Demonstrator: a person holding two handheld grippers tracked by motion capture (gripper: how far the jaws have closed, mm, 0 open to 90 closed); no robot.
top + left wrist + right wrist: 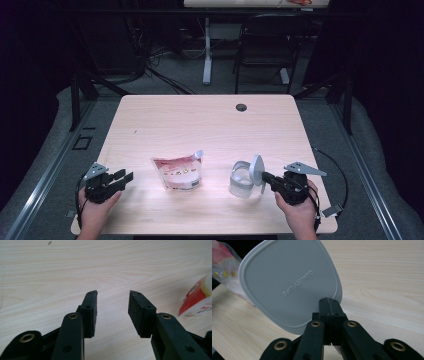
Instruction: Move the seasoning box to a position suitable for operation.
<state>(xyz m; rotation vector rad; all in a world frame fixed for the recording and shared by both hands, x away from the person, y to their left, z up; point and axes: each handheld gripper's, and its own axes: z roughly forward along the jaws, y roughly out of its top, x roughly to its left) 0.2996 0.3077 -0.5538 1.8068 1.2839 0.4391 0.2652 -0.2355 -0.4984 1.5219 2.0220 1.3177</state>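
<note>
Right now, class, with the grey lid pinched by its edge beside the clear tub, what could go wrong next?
1. The right gripper pinches only the rim of the lid, which stands on edge; it could twist or slip free.
2. The lid sits close to the clear tub; a swing might knock the tub.
3. The left gripper is open beside the red pouch and could nudge it.

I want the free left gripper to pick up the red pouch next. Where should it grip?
Probably the pouch's top seam beside the spout: it looks flat and thin. Come from the pouch's left, where the open left gripper already waits over bare table.
</note>
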